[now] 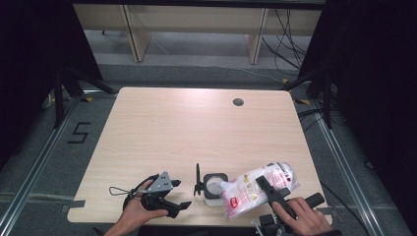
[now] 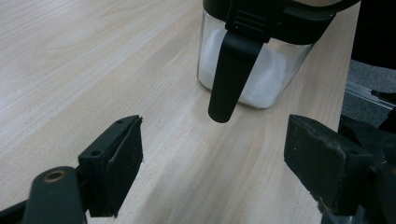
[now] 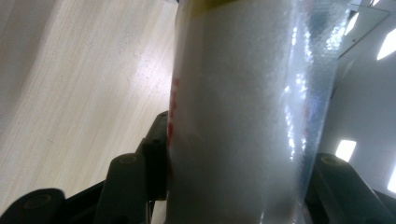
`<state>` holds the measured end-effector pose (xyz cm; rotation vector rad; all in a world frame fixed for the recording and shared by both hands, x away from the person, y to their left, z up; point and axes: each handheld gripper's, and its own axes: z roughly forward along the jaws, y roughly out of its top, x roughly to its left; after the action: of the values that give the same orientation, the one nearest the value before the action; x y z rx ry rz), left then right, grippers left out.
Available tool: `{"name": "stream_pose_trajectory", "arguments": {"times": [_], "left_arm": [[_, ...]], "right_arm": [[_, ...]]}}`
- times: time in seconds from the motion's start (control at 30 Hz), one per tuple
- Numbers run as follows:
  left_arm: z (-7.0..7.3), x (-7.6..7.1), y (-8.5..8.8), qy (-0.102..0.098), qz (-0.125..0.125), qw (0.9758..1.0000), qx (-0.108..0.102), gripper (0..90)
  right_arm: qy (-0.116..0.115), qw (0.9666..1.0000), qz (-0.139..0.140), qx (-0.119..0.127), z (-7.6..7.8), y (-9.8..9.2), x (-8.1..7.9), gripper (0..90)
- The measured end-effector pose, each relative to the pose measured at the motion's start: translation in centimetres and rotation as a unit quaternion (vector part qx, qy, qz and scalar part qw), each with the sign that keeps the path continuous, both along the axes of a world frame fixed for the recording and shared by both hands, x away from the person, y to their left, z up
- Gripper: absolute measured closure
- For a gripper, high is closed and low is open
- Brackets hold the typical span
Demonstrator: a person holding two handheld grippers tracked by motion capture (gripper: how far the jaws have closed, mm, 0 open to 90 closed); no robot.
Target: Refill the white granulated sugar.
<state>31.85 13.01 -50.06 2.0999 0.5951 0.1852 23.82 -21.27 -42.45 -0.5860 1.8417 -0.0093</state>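
Note:
A clear square jar [image 1: 215,188] half full of white grains stands near the table's front edge, its black lid [image 1: 197,181] flipped up on the left side. In the left gripper view the jar [image 2: 275,79] is just ahead, with a black latch [image 2: 231,74] hanging down its front. My left gripper [image 1: 181,194] [image 2: 215,140] lies low on the table to the jar's left, open and holding nothing. My right gripper [image 1: 266,189] [image 3: 238,154] is shut on a plastic bag of white grains [image 1: 248,194] [image 3: 243,93], which lies tilted with its mouth at the jar's right edge.
The light wooden table [image 1: 196,128] has a round cable hole [image 1: 238,102] at the back right. A thin cable loop [image 1: 118,191] lies left of my left hand. The table's front edge runs close below both hands.

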Motion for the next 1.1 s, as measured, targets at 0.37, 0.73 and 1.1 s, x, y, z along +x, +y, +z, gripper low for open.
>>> {"name": "stream_pose_trajectory", "arguments": {"times": [0.37,0.73,1.1], "left_arm": [[0.01,0.01,0.01,-0.002,0.0,1.0,0.001,19.2],[-0.03,-0.09,-0.03,0.005,0.007,1.0,-0.002,19.2],[-0.01,-0.06,-0.02,0.005,0.005,1.0,0.0,19.2]], "right_arm": [[0.005,0.9999,-0.007,0.011,0.06,-0.19,-0.06,53.0],[0.005,0.9999,-0.008,0.011,0.12,-0.23,-0.13,53.5],[0.007,0.9998,-0.005,0.016,0.12,-0.22,-0.14,54.2]]}}
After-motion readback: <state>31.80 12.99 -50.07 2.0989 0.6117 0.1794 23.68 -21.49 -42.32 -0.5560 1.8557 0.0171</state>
